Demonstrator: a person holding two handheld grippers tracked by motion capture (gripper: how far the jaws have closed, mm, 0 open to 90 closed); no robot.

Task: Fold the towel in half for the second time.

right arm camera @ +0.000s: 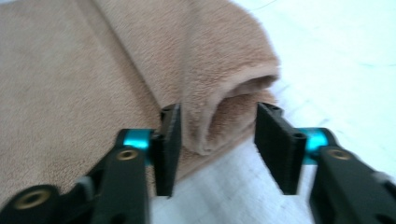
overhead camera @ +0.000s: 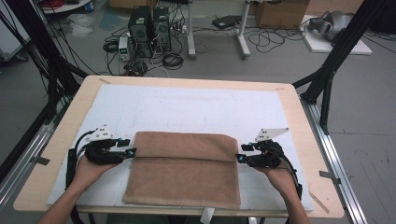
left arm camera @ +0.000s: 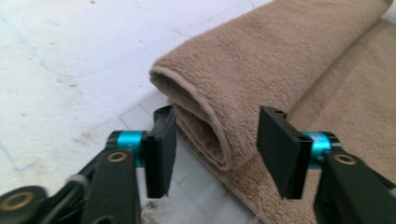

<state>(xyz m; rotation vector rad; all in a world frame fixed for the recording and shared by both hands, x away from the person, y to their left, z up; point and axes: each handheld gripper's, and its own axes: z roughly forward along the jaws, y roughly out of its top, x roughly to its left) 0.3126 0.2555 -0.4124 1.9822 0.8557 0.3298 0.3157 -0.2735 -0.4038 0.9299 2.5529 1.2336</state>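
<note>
My left gripper and my right gripper both stand released, each with an end of the fold between its parted jaws. The brown terry towel lies in the lower centre of the high view on the white table mat. Its folded-over far part looks loose; I think it can spring back open, or a jaw can drag it when I withdraw.

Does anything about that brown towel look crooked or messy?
Slightly: the brown towel has its far part folded over, and that folded band overhangs the lower layer's left edge. No damage shows.
</note>
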